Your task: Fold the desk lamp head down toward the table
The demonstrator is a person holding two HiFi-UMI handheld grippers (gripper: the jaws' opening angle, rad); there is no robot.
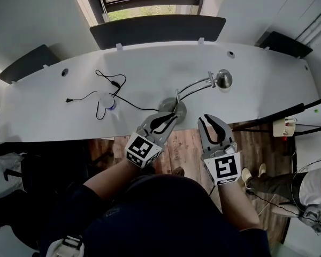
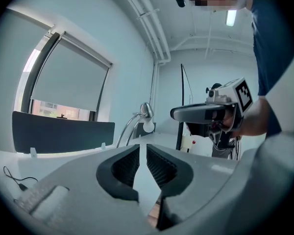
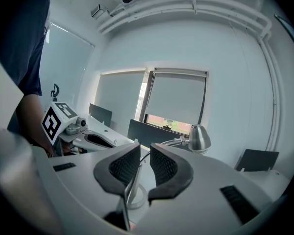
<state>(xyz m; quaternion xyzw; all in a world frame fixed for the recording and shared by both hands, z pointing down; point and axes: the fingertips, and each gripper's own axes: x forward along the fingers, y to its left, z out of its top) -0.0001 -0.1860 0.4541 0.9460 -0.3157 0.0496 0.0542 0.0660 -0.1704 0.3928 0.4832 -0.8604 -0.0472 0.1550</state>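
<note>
The chrome desk lamp stands near the front edge of the white table (image 1: 257, 90). Its round base (image 1: 177, 107) carries a curved double arm (image 1: 195, 88) that ends in a bell-shaped head (image 1: 223, 79), raised and off to the right. My left gripper (image 1: 168, 120) is just in front of the base, its jaws a narrow slit apart with nothing in them (image 2: 142, 153). My right gripper (image 1: 213, 121) hovers off the table edge, slightly open and empty (image 3: 145, 153). Through its gap I see the lamp's post and base (image 3: 137, 199); the head (image 3: 198, 138) shows to the right.
A black cable (image 1: 109, 84) with a plug loops on the table's left half, beside a small white round object (image 1: 107, 101). Dark partition panels (image 1: 158, 30) line the far edge. Another person's legs (image 1: 273, 183) are on the wooden floor at the right.
</note>
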